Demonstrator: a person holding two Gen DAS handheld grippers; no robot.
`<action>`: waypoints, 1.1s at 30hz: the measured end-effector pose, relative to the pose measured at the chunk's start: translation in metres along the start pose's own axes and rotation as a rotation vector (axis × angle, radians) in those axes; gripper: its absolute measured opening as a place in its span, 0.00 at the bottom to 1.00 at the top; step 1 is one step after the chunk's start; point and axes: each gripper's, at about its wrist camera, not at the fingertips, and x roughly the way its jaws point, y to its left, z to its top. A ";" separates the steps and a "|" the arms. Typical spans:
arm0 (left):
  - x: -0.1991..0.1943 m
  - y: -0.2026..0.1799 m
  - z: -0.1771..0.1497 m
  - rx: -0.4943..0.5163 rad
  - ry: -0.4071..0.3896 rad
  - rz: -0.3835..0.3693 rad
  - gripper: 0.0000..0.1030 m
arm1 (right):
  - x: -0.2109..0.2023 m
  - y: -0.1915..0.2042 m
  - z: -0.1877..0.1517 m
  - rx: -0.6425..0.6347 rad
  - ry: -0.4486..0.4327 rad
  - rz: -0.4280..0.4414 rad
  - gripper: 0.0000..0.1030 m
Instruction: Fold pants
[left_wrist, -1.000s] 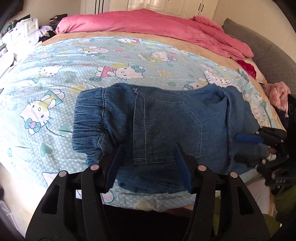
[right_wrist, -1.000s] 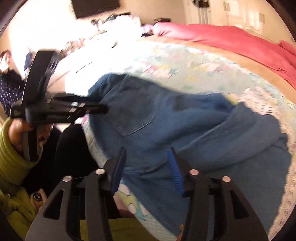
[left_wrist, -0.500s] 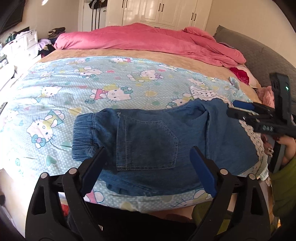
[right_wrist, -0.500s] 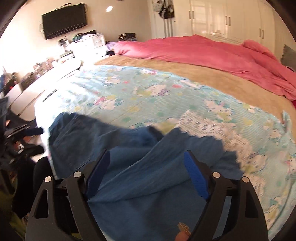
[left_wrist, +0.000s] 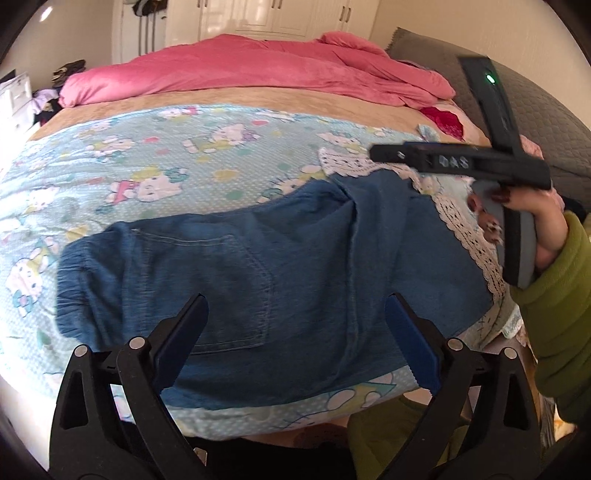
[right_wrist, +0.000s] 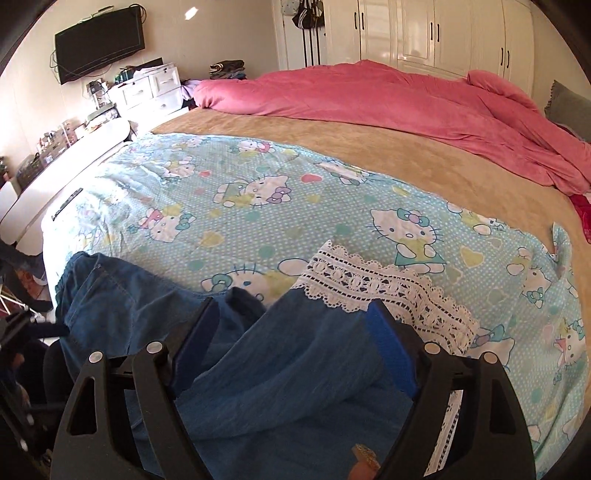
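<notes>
The blue denim pants lie folded on the cartoon-cat bedsheet at the near edge of the bed, elastic waistband to the left, back pocket up. My left gripper is open and empty, held above the pants' near edge. My right gripper is open and empty above the right part of the pants. It also shows from the side in the left wrist view, raised above the pants' right end.
A white lace trim lies at the pants' right end. A pink duvet is heaped along the far side of the bed. White drawers and a wall TV stand to the left.
Both grippers opened wide and let go of the pants, then lifted back. The pants now lie flat, and the right gripper has risen above the right end.
</notes>
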 end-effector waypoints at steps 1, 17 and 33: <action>0.005 -0.004 0.000 0.005 0.011 -0.007 0.87 | 0.004 -0.004 0.003 0.013 0.012 0.002 0.79; 0.063 -0.030 0.000 -0.003 0.094 -0.178 0.75 | 0.090 -0.014 0.041 0.062 0.169 -0.051 0.79; 0.064 -0.027 -0.005 -0.011 0.077 -0.179 0.72 | 0.046 -0.076 0.010 0.273 0.055 -0.001 0.09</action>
